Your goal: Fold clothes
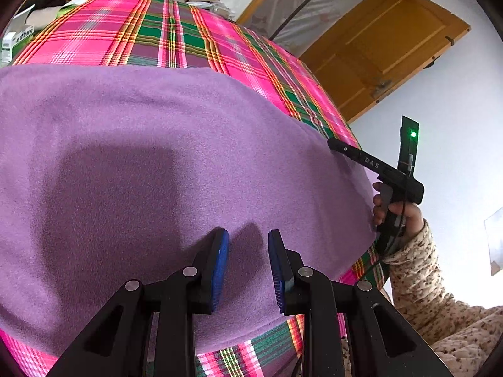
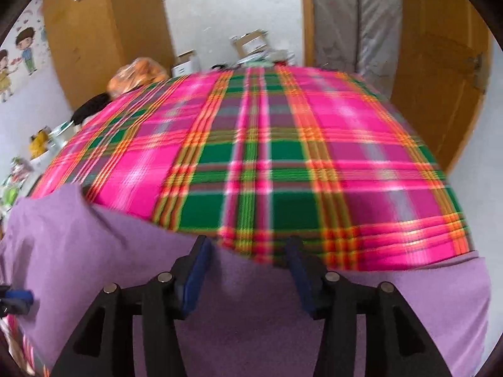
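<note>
Both grippers stand spread over a purple cloth [image 1: 163, 144]. Left gripper [image 1: 248, 267] hangs above the cloth's near part, nothing between its blue pads. Right gripper [image 2: 248, 276] is also spread, over the cloth's far edge. Cloth lies flat on the plaid-covered table [image 2: 283, 144]. A hand [image 1: 399, 216] holds the right gripper.

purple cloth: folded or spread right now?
Spread flat: the purple cloth covers the plaid tablecloth smoothly, no fold edge visible. Layers underneath: cannot tell.
</note>
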